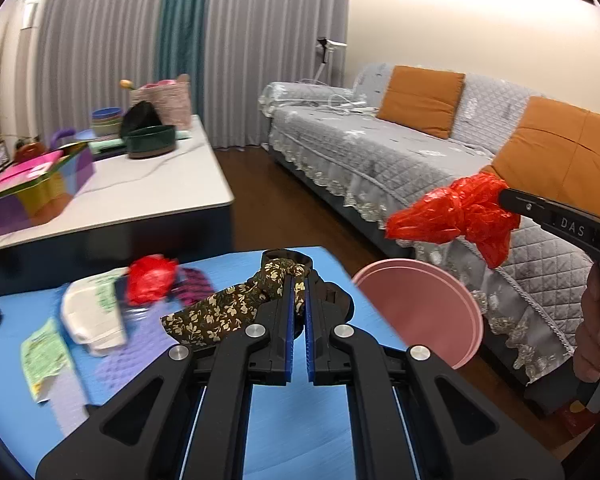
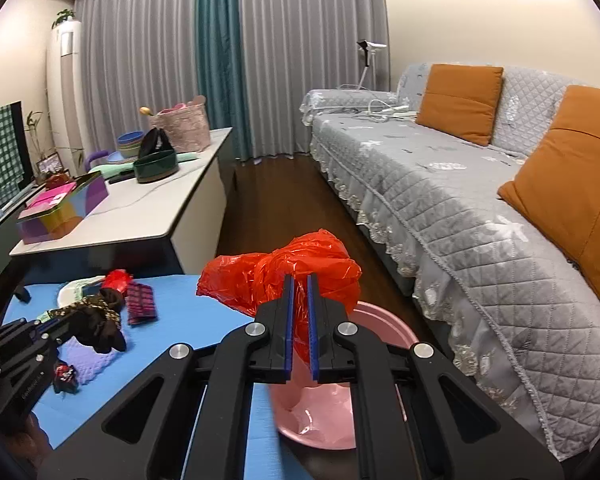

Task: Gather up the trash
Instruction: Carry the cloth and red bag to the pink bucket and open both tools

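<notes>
My left gripper (image 1: 299,286) is shut on a dark floral cloth (image 1: 220,314) and holds it just above the blue mat (image 1: 292,416); it also shows in the right wrist view (image 2: 88,312). My right gripper (image 2: 300,282) is shut on a crumpled red plastic bag (image 2: 288,276) and holds it above the pink basin (image 2: 320,420). In the left wrist view the bag (image 1: 456,212) hangs over the basin (image 1: 420,312). A second red crumpled wrapper (image 1: 152,280), a white pouch (image 1: 92,312), a green paper (image 1: 46,354) and a purple-black pack (image 2: 141,303) lie on the mat.
A white coffee table (image 1: 140,192) behind the mat carries a colourful box (image 1: 36,192), a dark green bowl (image 1: 150,141) and a pink basket (image 1: 168,102). A grey-covered sofa (image 2: 460,208) with orange cushions runs along the right. Dark wood floor lies between.
</notes>
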Tool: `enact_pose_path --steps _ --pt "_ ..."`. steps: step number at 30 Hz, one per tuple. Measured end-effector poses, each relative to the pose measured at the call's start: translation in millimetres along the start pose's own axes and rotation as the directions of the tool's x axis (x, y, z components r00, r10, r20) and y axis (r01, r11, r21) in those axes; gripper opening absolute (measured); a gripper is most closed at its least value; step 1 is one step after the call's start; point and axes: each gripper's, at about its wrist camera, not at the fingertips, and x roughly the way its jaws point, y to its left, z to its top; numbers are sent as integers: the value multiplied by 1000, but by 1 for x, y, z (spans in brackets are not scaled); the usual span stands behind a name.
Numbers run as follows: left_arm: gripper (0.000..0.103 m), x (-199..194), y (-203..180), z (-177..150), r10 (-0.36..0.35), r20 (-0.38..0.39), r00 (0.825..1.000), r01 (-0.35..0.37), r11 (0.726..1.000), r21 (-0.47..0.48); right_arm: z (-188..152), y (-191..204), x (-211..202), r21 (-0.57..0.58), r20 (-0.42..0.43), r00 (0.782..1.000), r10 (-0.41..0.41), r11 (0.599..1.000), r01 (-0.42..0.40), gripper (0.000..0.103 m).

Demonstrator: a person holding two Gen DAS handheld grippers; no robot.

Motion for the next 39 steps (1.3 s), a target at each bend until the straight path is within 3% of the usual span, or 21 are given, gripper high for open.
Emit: enact_pose_path --steps 15,27,28,30,31,32,33,34,39 --pt "4 68 -89 21 -171 -34 985 173 982 74 16 -46 21 43 -4 996 -91 995 91 7" --pt "5 120 -108 14 -234 -101 967 242 967 79 12 -62 48 56 -52 991 -125 990 128 8" --pt "6 125 -108 14 -236 -109 965 245 967 72 11 -63 50 61 -59 990 -125 990 128 12" --pt "19 134 -106 13 -238 -128 963 247 967 59 10 -65 55 67 -80 989 -124 989 130 14" --pt "39 139 -104 12 -241 -142 960 250 967 49 9 -65 56 68 -86 988 -127 989 133 27" --pt "48 140 -101 11 -234 -141 962 242 969 43 9 -65 57 73 -91 988 -128 988 135 36" --pt "48 141 -99 11 -227 -137 964 234 972 38 8 -67 57 80 -93 987 -131 987 139 51" --pt "48 141 -96 10 -226 -139 964 232 972 26 8 -67 57 83 -93 986 -139 986 147 57" --pt "48 130 -82 6 -214 -133 968 215 977 -9 9 -67 56 104 -91 986 -138 984 147 57"
